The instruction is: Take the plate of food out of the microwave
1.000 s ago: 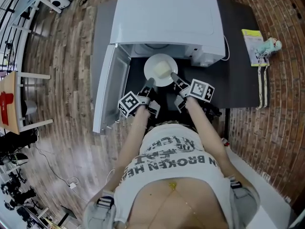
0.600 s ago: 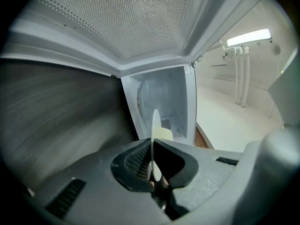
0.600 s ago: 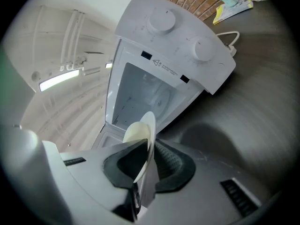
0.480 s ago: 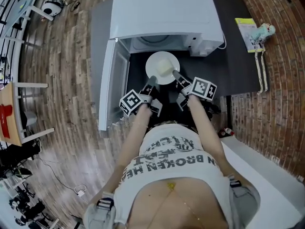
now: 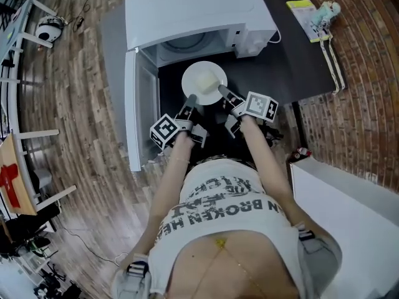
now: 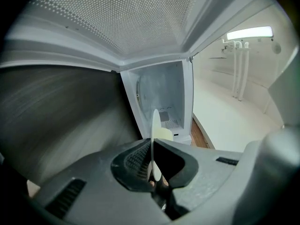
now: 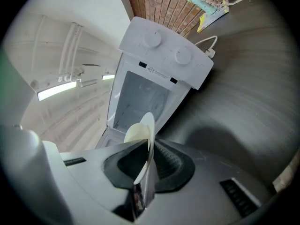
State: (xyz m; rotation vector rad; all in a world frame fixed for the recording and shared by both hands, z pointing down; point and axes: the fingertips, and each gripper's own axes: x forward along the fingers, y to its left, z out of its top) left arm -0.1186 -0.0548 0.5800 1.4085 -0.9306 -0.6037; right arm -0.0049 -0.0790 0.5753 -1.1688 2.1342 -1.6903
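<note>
A white plate (image 5: 204, 83) with a pale yellow piece of food (image 5: 210, 78) hangs over the dark table (image 5: 293, 55), just in front of the open white microwave (image 5: 193, 11). My left gripper (image 5: 191, 99) is shut on the plate's near left rim. My right gripper (image 5: 222, 94) grips the near right rim, and its jaws are closing. In the left gripper view the plate (image 6: 155, 135) stands edge-on between the pads of the left gripper (image 6: 153, 165), with the microwave cavity (image 6: 161, 97) beyond. The right gripper view shows the plate rim (image 7: 147, 135) pinched in the right gripper (image 7: 146, 165).
The microwave door (image 5: 132, 104) swings out to the left, alongside my left arm. A yellow booklet (image 5: 302, 11) and a small toy (image 5: 325, 10) lie at the table's back right. A white counter (image 5: 349, 217) stands at the right, above a wooden floor (image 5: 75, 104).
The plate has come out of the microwave's mouth toward me, held by both grippers. The microwave now sits further up and left in the head view.
</note>
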